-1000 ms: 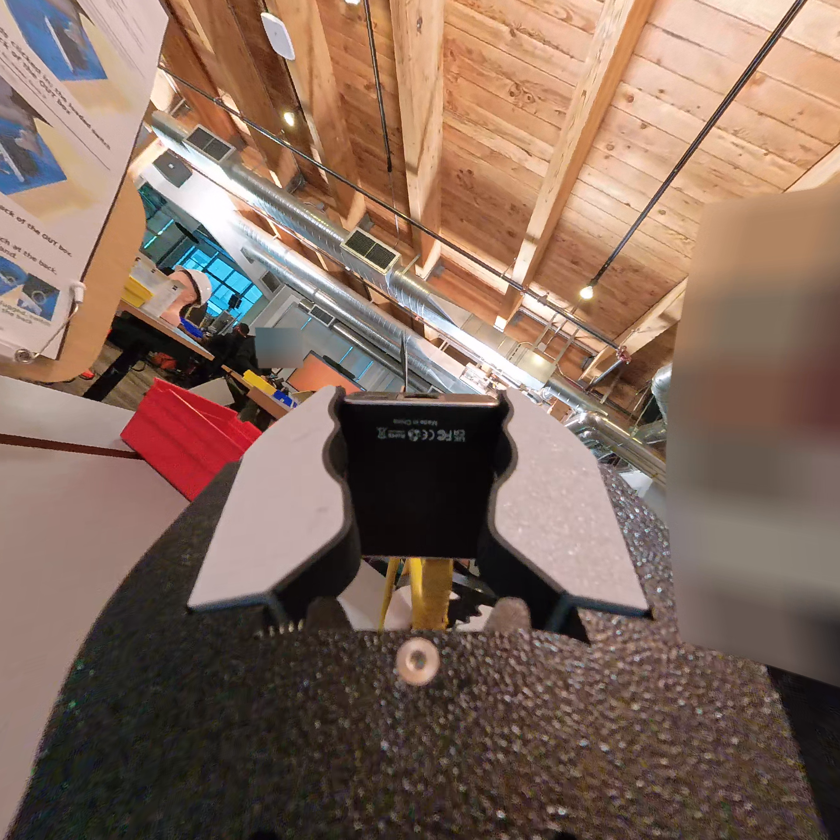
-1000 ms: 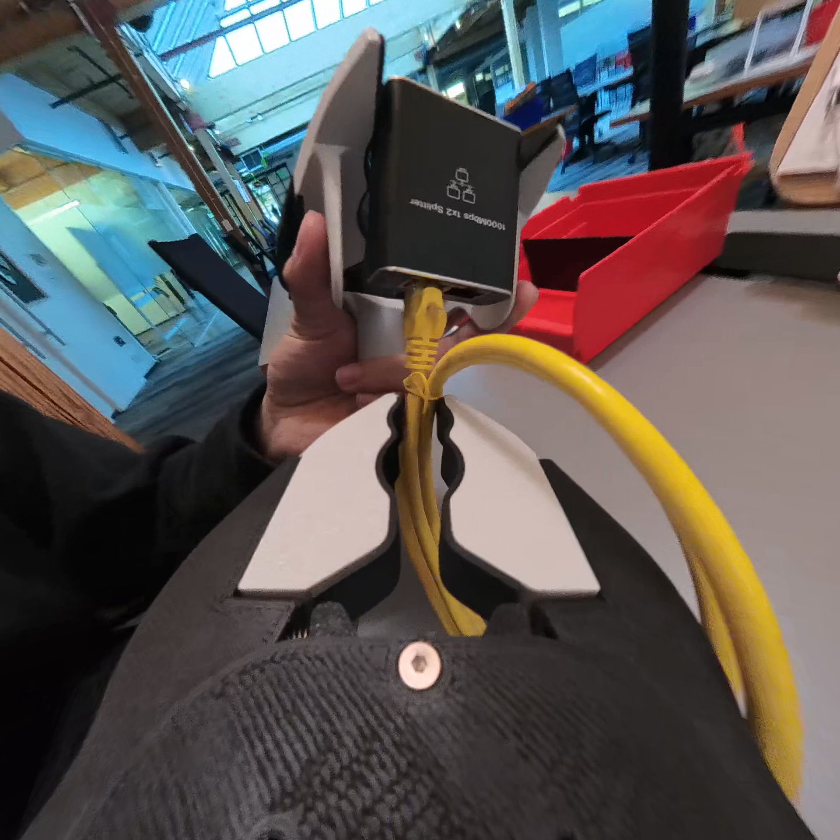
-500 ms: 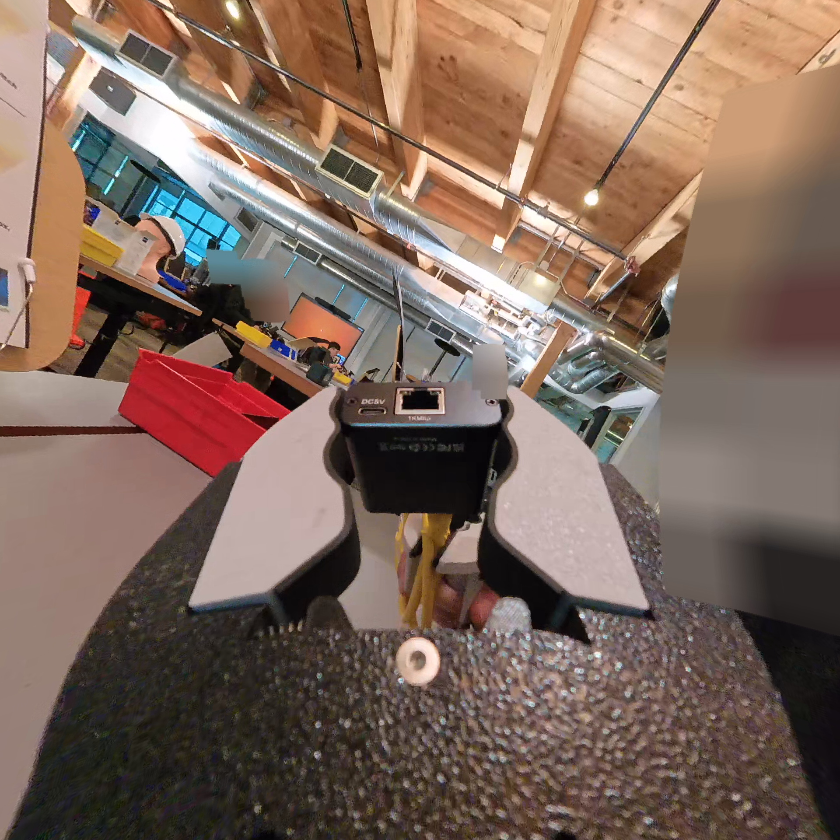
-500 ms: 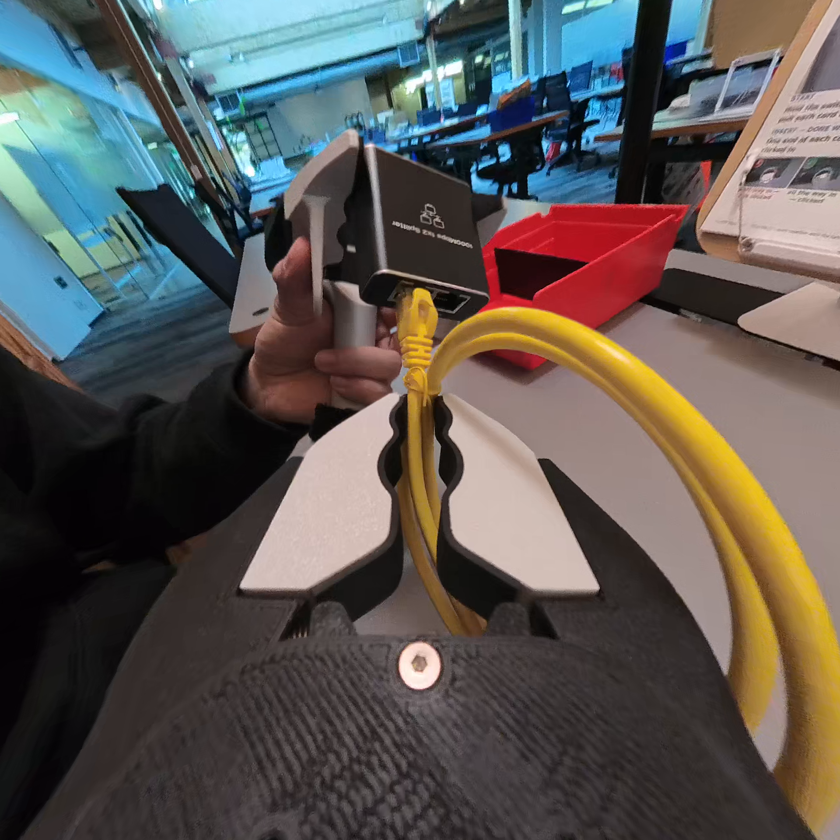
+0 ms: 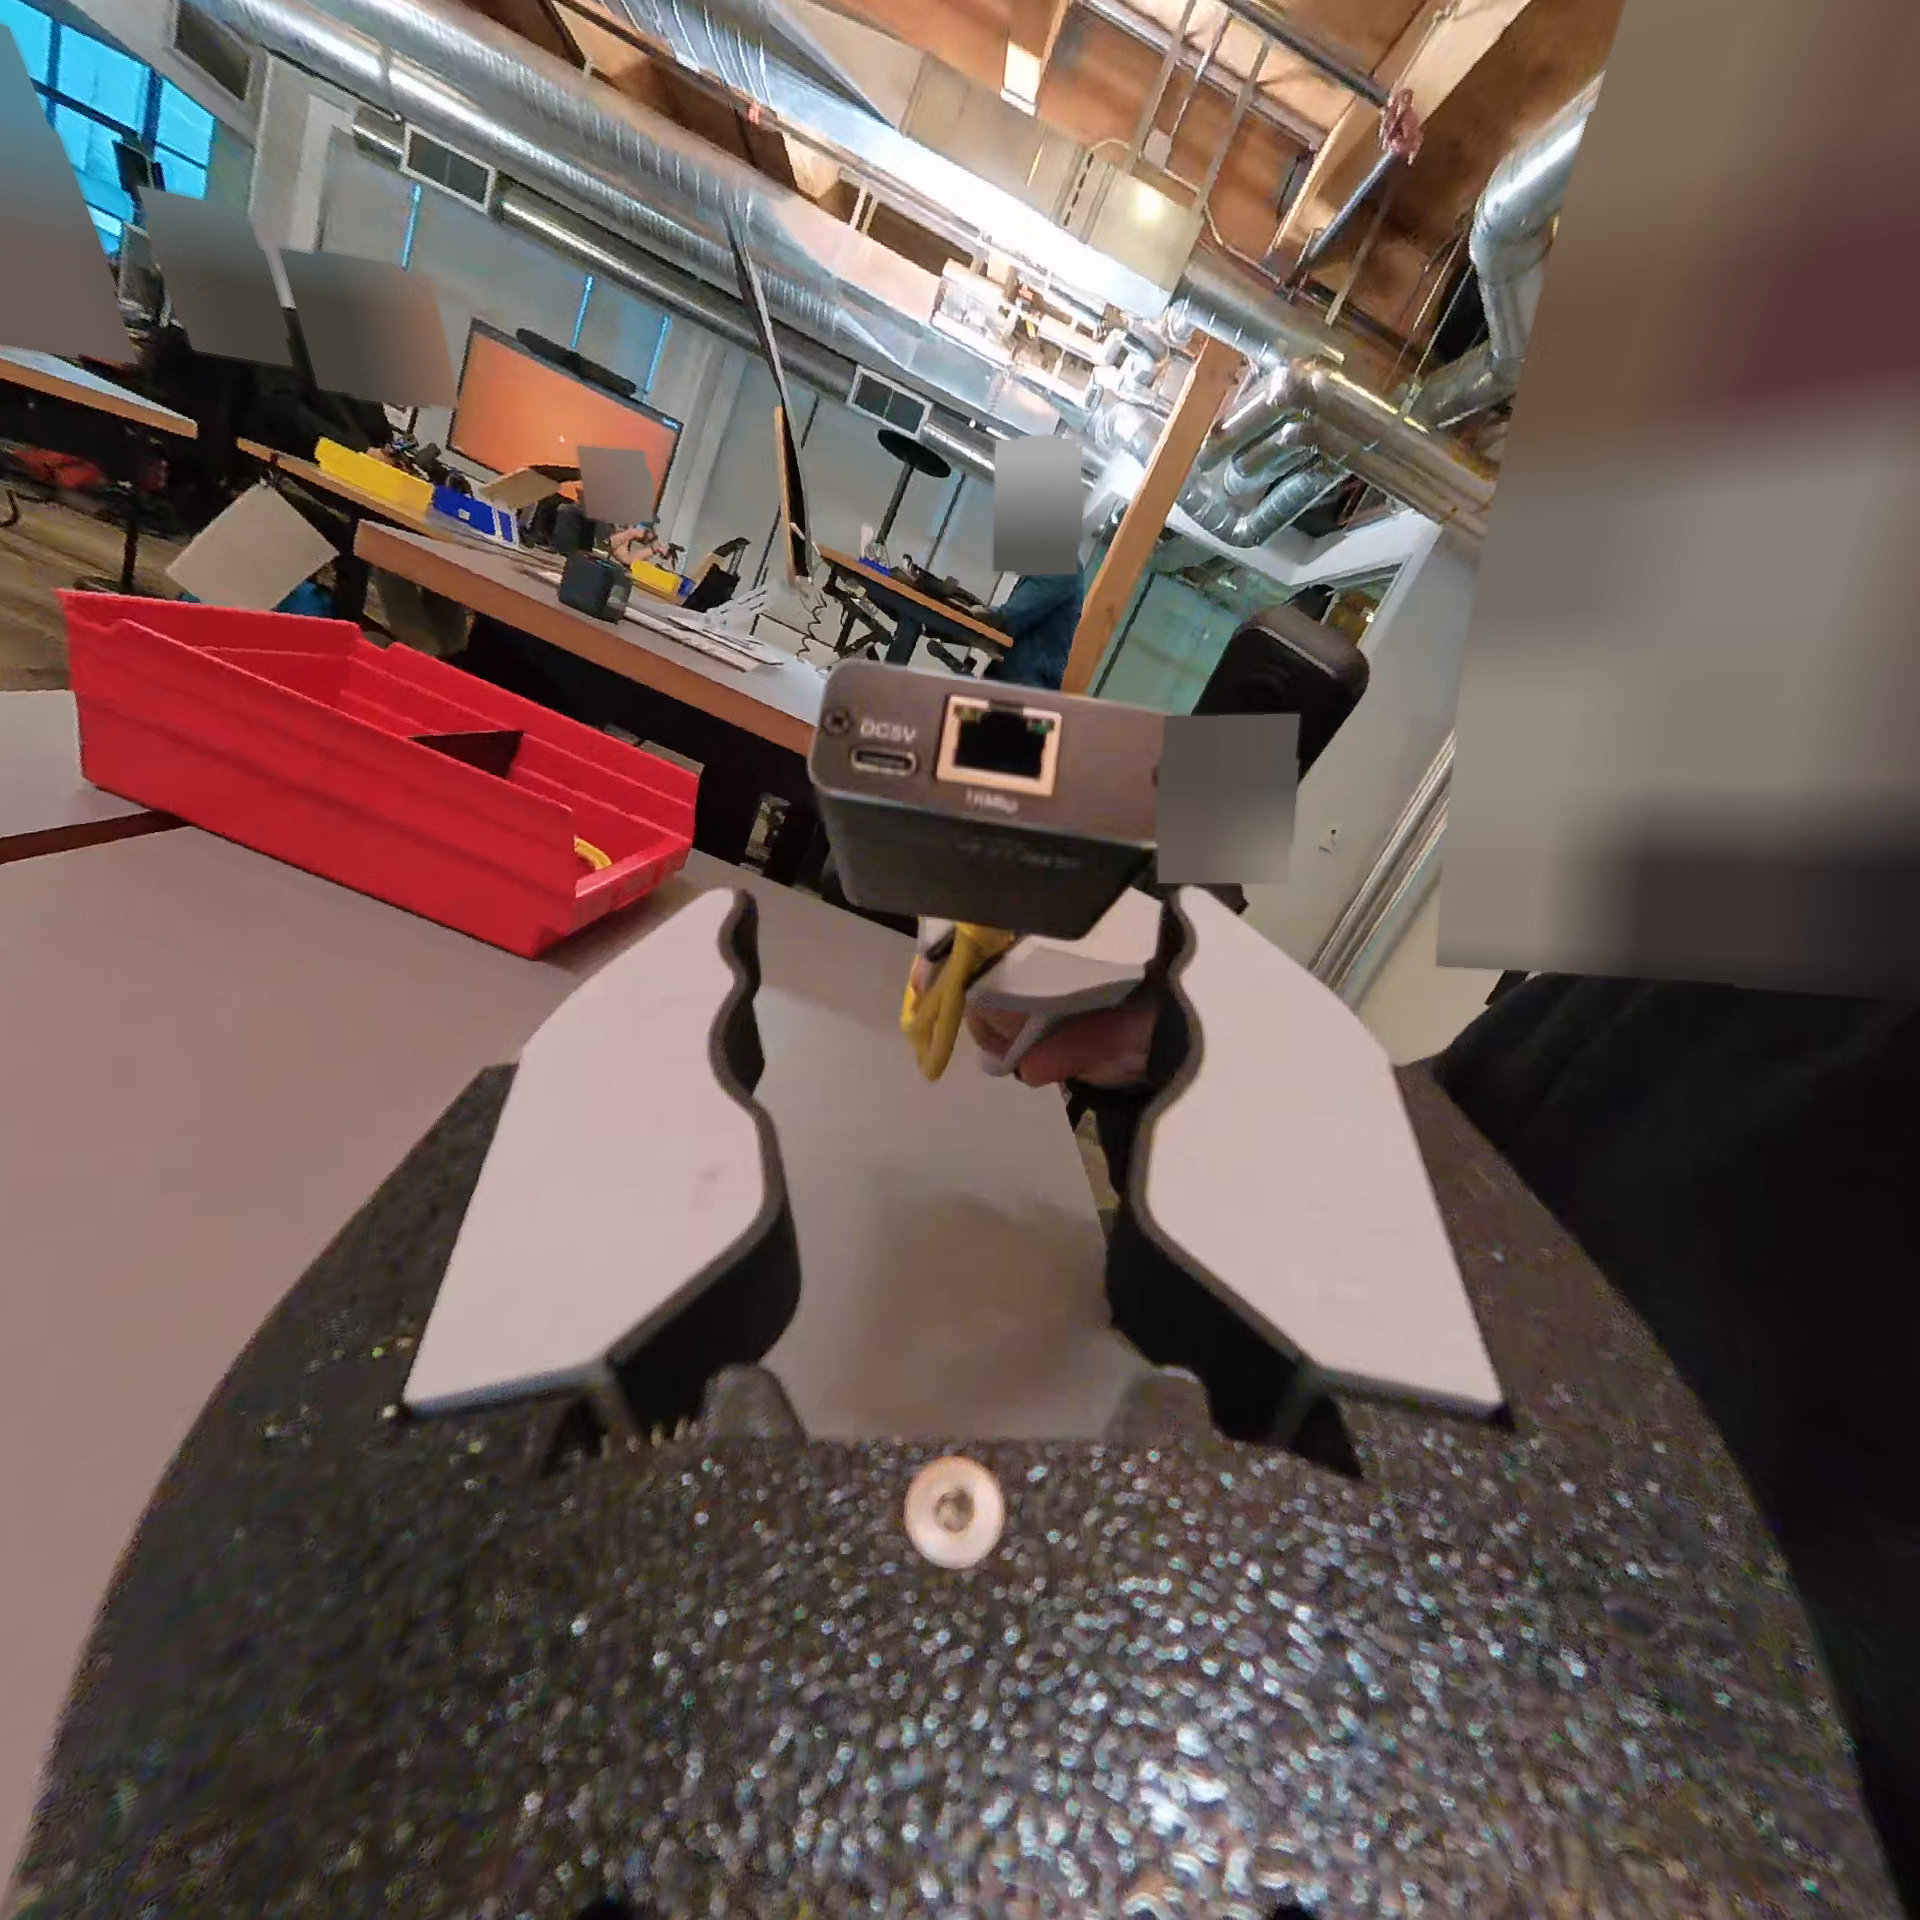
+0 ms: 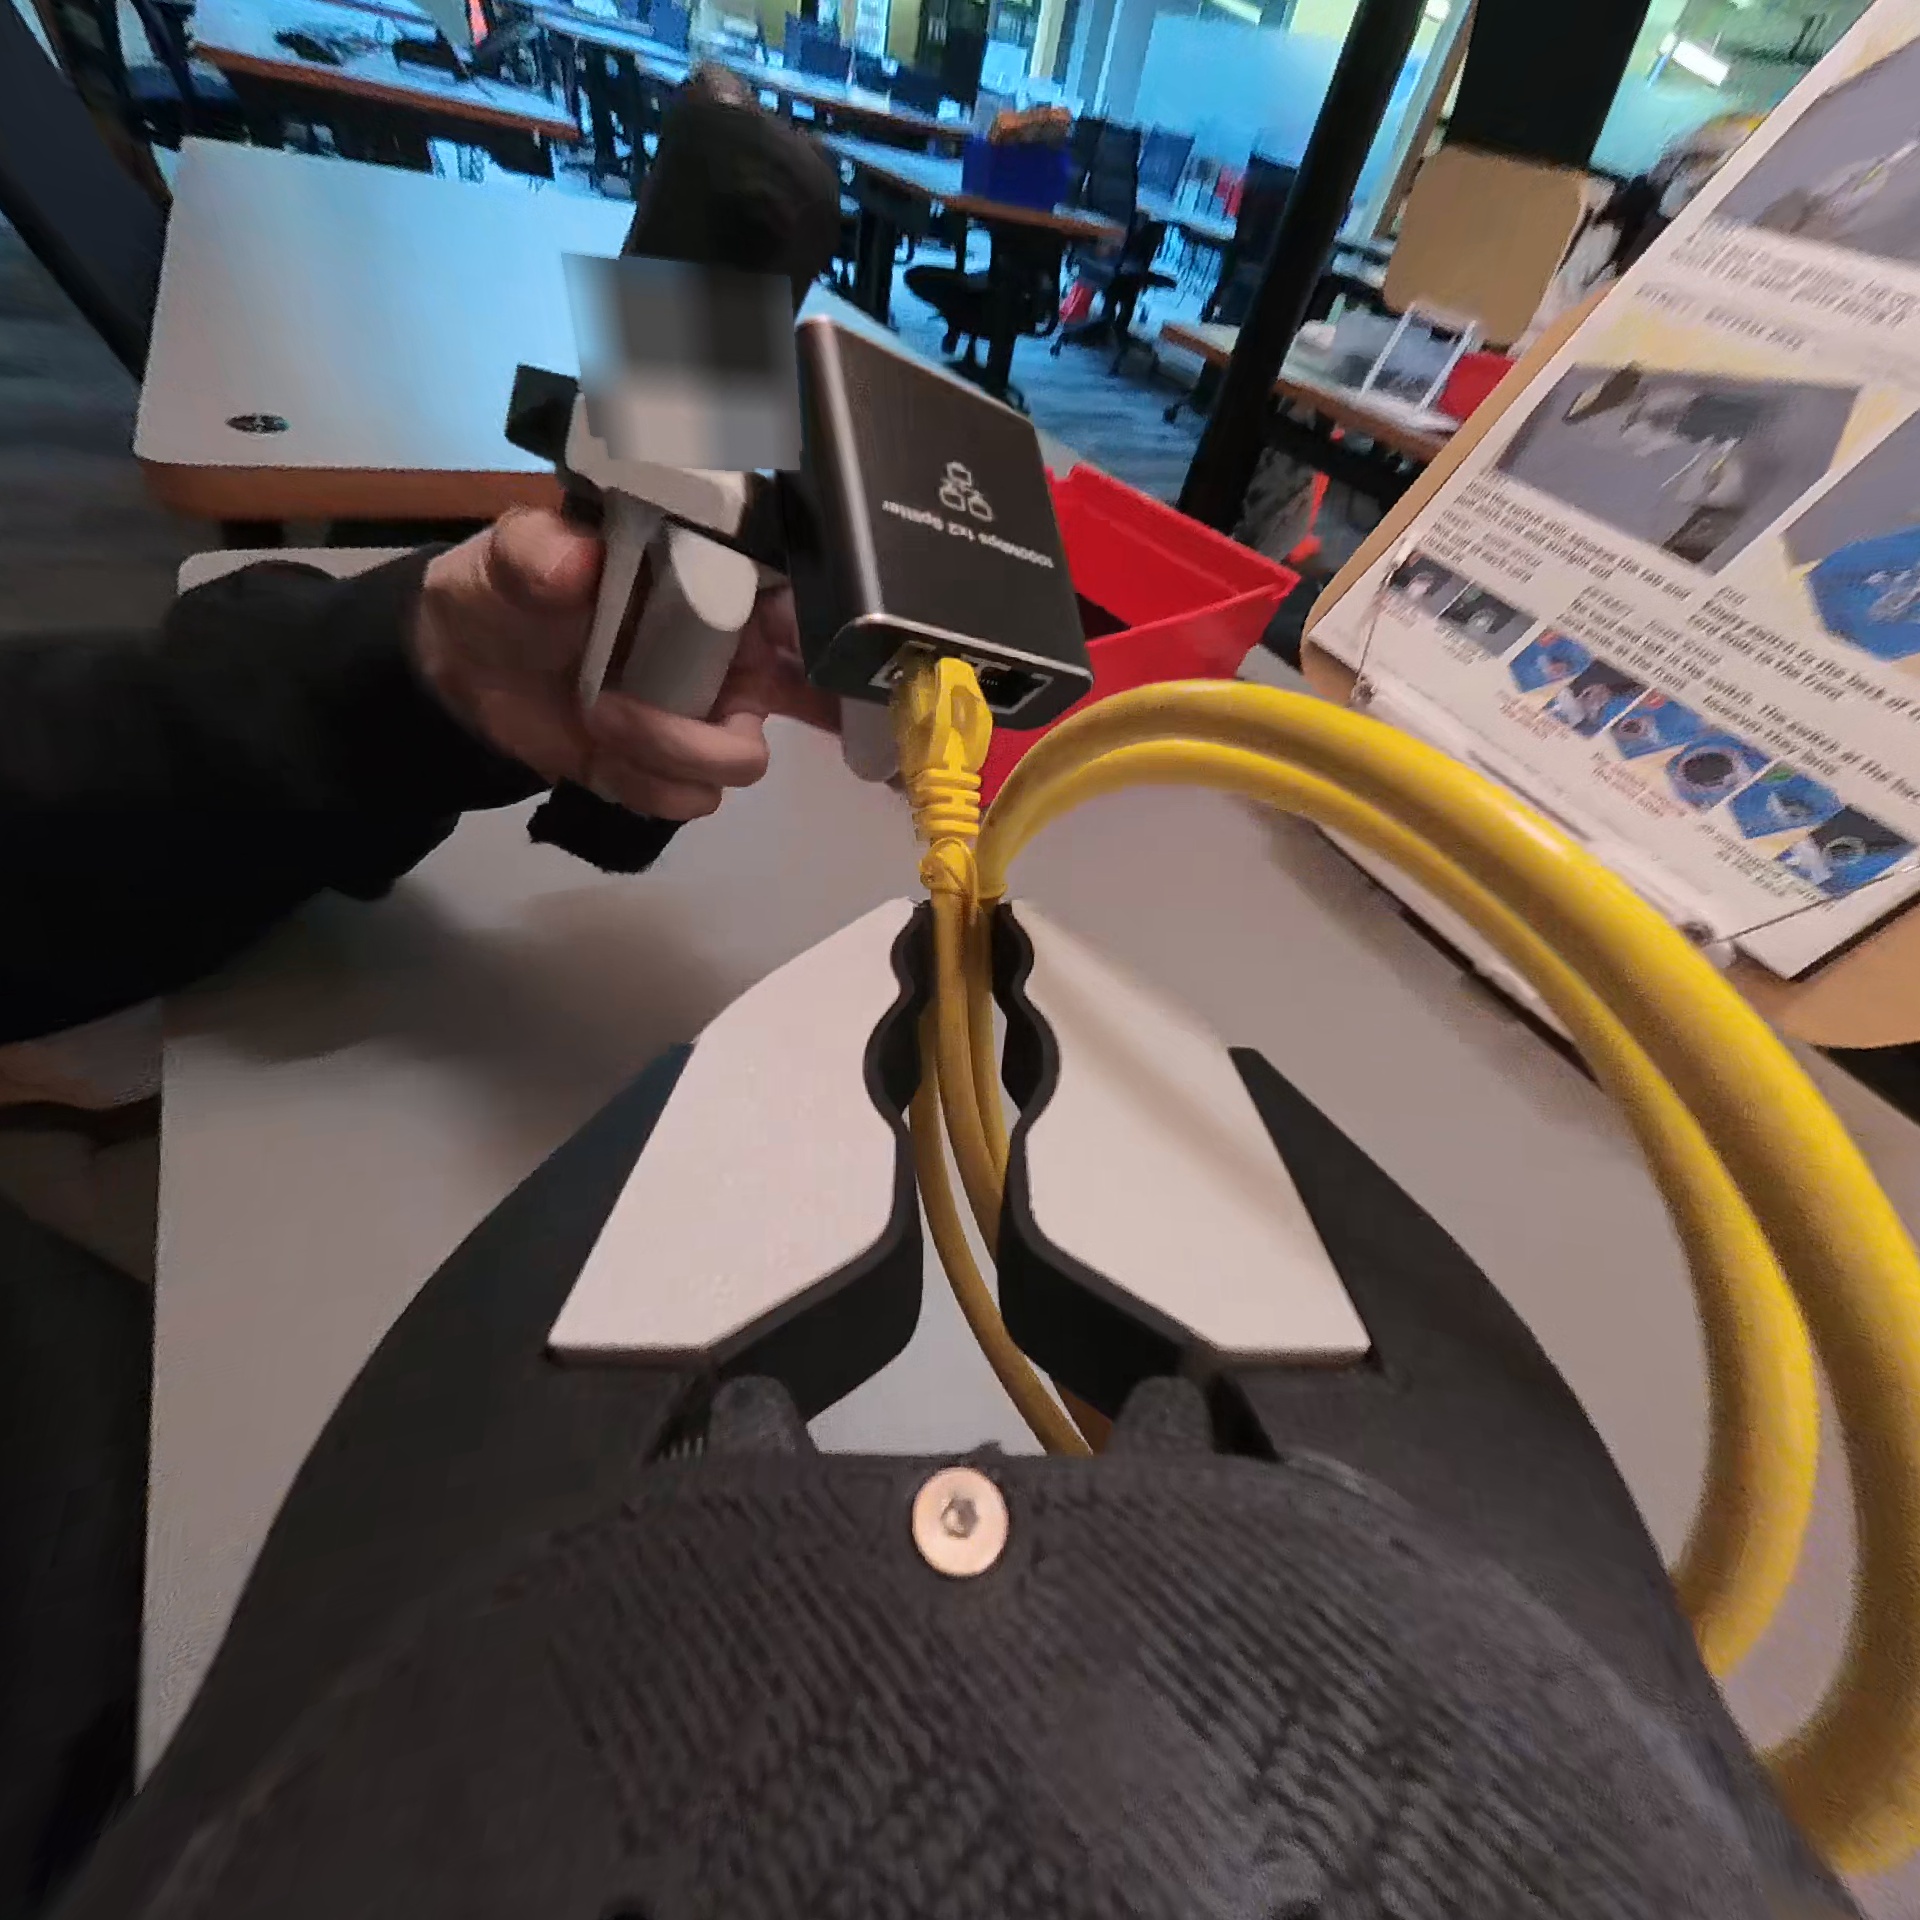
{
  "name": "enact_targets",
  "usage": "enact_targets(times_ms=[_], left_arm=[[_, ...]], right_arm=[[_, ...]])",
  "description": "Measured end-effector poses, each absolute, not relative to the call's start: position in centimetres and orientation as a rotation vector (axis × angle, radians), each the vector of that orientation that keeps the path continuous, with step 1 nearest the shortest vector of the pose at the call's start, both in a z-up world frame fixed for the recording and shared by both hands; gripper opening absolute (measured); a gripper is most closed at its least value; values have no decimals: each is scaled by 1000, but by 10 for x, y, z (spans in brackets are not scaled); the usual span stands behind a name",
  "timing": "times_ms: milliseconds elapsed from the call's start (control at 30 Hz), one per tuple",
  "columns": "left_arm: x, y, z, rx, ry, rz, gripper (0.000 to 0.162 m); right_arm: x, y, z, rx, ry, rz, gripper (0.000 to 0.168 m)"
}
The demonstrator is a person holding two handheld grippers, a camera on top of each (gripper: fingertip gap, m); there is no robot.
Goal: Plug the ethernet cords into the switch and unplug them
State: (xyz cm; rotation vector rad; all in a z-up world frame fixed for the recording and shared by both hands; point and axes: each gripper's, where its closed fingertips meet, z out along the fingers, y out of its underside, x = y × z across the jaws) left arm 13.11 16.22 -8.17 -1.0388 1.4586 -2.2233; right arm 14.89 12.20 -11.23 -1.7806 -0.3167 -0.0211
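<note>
The black switch (image 5: 987,800) is in the air just beyond my left gripper (image 5: 956,914), whose fingers are wide apart and open; its rear port faces the camera. In the right wrist view the switch (image 6: 925,520) has the yellow plug (image 6: 940,727) seated in its left front port. My right gripper (image 6: 961,914) is shut on the yellow ethernet cord (image 6: 1455,883) just behind the plug; the cord loops off to the right. The left gripper (image 6: 665,592), held by a hand, sits against the switch's left side; I cannot tell whether it touches. The right gripper's fingers (image 5: 1039,987) show under the switch.
A red bin (image 5: 312,748) stands on the grey table (image 5: 208,1039), with a yellow cord end (image 5: 590,857) inside; it also shows in the right wrist view (image 6: 1164,582). An instruction board (image 6: 1662,623) stands at the right. A dark sleeve (image 6: 208,779) is at the left. The left gripper's tips are roughly 6 centimetres from the right gripper's.
My left gripper has opened and let go of the switch, which now stands beyond its fingertips. The right gripper still holds the cord with the plug in the switch. Both views have tilted downward.
</note>
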Motion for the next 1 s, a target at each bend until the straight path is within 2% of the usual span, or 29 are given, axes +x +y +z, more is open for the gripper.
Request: enact_targets(times_ms=[133,367,400,533,633,900,1000], left_arm=[[129,157,-85,-1086,1499,-2229,83],[130,142,-110,-1384,1606,-2380,87],[131,140,-115,-1432,1609,-2390,81],[142,136,-128,-1555,1510,-2510,31],[148,137,-141,-1593,1474,-2537,28],[158,132,-159,-1707,1376,-2696,31],[157,123,-164,-1675,1482,-2608,53]], right_arm=[[163,116,-108,-1760,-408,-249,11],[170,110,-122,-1804,-684,-633,12],[170,111,-126,-1819,-720,-676,12],[169,111,-138,-1845,-875,-834,12],[174,113,-143,-1876,-886,-893,12],[191,117,-149,-1863,-920,-1114,11],[199,117,-147,-1867,-882,-1158,12]])
